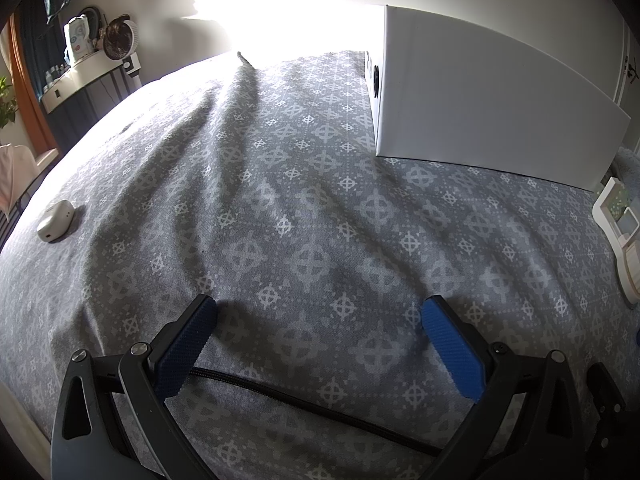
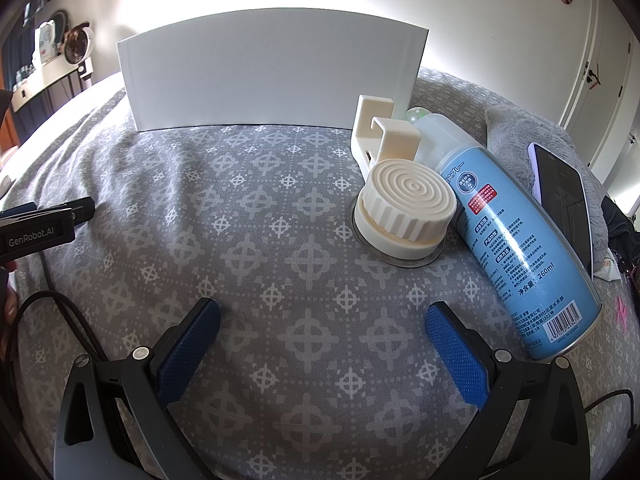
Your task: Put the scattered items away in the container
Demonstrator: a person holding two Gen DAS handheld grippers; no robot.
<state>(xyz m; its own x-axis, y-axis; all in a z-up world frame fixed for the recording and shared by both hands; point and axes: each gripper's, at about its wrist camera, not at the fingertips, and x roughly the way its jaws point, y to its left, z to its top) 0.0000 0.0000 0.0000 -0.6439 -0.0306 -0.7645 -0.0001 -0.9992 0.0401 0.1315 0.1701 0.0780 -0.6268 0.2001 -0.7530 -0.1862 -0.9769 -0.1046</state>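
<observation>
A tall white rectangular cardboard box (image 2: 272, 80) stands upright at the far side of a bed covered in grey fabric with a pale cross-and-circle pattern (image 2: 280, 280). In the left wrist view the same box (image 1: 480, 96) rises at the far right. Just right of the box's near corner lies a cream plastic hook bracket (image 2: 380, 132), and touching its near end sits a cream round ribbed knob on a clear suction disc (image 2: 404, 208). A light blue spray can with a white cap and printed label (image 2: 516, 236) lies on its side against the knob's right edge, its base pointing near-right. Beyond the can, a dark-screened smartphone (image 2: 564, 196) leans on a grey plush cushion (image 2: 532, 136).

The right gripper (image 2: 322, 328) hovers low over bare bedspread, near and left of the knob, its blue-padded jaws spread wide and touching nothing. The left gripper (image 1: 318, 320) likewise has its jaws wide apart with only fabric between them; a black braided cable (image 1: 300, 400) crosses under it. Far left on the bed rests a small white rounded earbud-style case (image 1: 54, 222).
</observation>
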